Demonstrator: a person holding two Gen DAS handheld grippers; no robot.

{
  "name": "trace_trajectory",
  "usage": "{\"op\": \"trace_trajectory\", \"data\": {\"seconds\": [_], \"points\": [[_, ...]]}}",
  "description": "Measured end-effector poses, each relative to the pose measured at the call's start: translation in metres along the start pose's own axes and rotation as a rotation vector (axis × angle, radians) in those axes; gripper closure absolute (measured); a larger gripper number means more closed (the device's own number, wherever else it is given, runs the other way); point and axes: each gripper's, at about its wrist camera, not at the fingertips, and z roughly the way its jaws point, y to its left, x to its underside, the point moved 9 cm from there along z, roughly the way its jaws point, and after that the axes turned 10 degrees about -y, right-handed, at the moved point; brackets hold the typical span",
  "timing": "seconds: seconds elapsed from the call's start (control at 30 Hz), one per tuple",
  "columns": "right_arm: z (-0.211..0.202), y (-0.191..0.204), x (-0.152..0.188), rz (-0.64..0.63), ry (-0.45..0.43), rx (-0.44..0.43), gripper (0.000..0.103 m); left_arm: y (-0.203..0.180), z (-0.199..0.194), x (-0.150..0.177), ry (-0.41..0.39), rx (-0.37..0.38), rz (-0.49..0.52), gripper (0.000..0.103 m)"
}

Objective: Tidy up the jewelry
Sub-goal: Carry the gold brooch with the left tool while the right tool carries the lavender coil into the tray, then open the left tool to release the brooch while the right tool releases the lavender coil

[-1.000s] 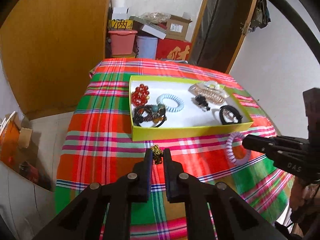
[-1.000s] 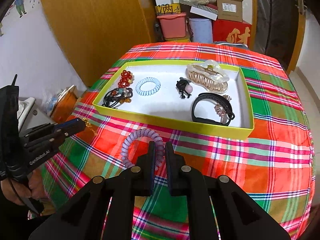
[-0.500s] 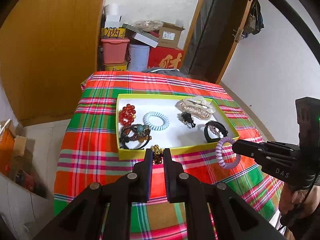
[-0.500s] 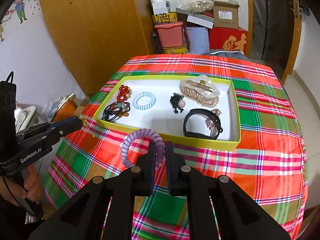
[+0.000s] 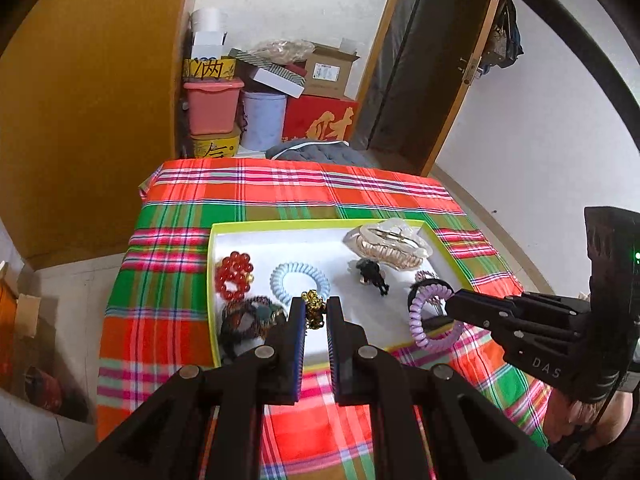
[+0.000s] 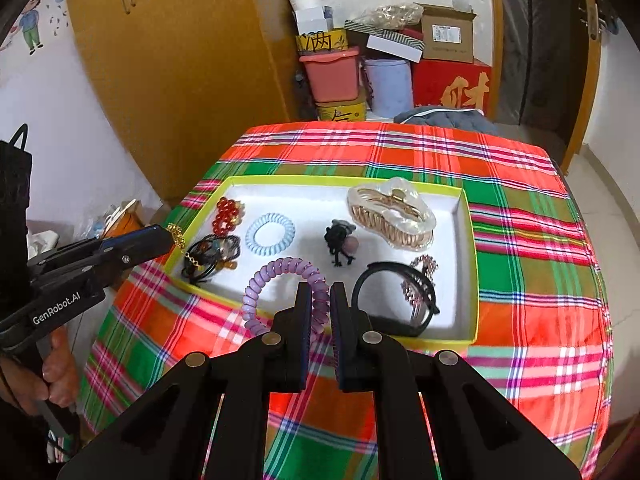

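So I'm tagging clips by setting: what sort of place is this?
Likely a room at home: a table under a plaid cloth, a wooden wardrobe, and stacked boxes and bins in the corner.

Both views are bright with soft, even daylight. Ahead of the tools the white tray floor (image 6: 312,216) is nearly washed out. Fisheye bending curves the edges, and the corners go black.

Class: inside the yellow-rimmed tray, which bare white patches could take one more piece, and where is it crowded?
Inside the tray, one bare patch lies between the blue coil tie and the black clip; another runs along the far wall, left of the pearly claw clip. The left end is crowded: red beads and a dark beaded bracelet sit close together.
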Motion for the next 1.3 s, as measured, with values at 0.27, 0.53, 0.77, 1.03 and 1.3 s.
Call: {"op": "trace_trajectory", "data": {"seconds": [0.27, 0.53, 0.77, 1.03, 1.3], "points": [[0.027, -0.003, -0.002, 0.001, 0.029, 0.002, 0.094, 0.008, 0.035, -0.007, 0.038, -0.003, 0.002, 0.093], [0.05, -0.002, 0.006, -0.002, 0.074, -0.003, 0.094, 0.014, 0.065, -0.017, 0.055, -0.004, 0.012, 0.093], [0.06, -0.002, 0.013, -0.007, 0.104, -0.001, 0.094, 0.021, 0.087, -0.02, 0.074, -0.01, 0.008, 0.093], [0.067, -0.003, 0.02, 0.003, 0.137, -0.002, 0.094, 0.028, 0.101, -0.011, 0.103, -0.024, -0.008, 0.093], [0.07, 0.001, 0.023, -0.001, 0.155, -0.008, 0.089, 0.034, 0.105, -0.006, 0.12, -0.058, -0.017, 0.092]]}}
